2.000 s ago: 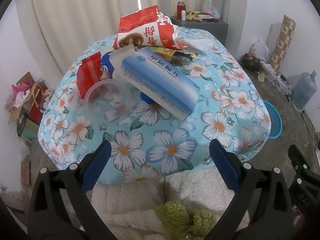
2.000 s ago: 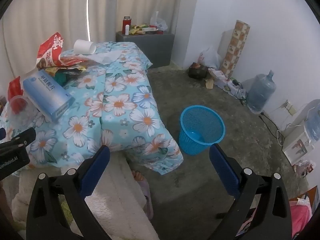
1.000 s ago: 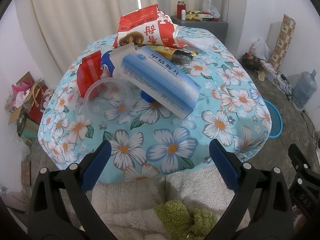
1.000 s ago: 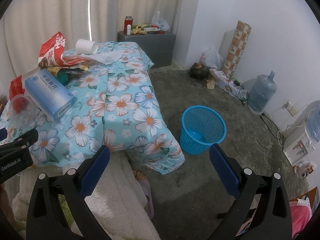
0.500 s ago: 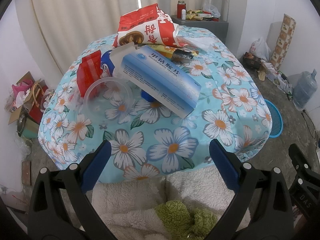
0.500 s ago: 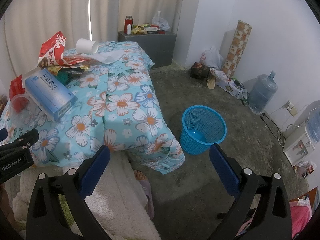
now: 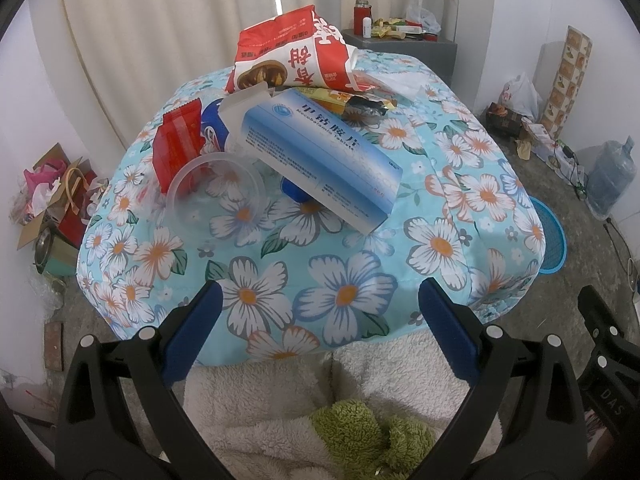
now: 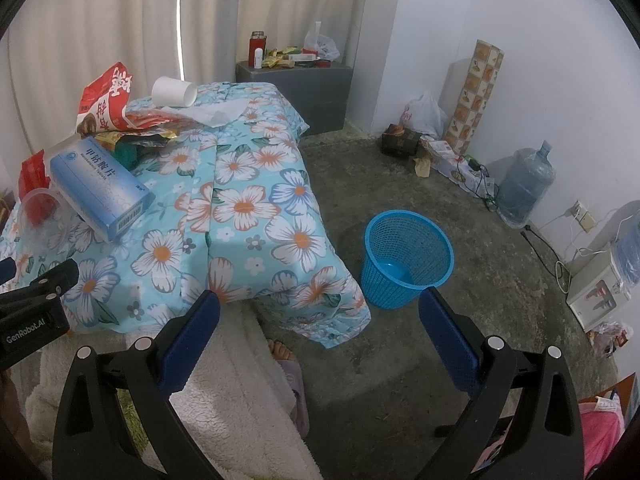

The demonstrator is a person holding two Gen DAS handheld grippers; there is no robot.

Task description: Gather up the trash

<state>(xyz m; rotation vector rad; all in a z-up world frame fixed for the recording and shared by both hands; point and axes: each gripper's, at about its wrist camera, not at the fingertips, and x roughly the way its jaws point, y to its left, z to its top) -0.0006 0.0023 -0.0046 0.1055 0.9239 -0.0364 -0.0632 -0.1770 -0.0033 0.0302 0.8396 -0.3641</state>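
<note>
Left gripper [image 7: 318, 306] and right gripper [image 8: 320, 312] both spread wide, holding nothing. Trash, including 1 blue box [image 7: 320, 156], lies on the floral table [image 7: 440, 248]; blue basket [image 8: 406, 258] stands beside it.

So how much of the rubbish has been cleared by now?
None yet. The blue bin looks empty. Both tools, left and right, are open, holding nothing. The box, snack bag and plastic cup are on the table.
</note>
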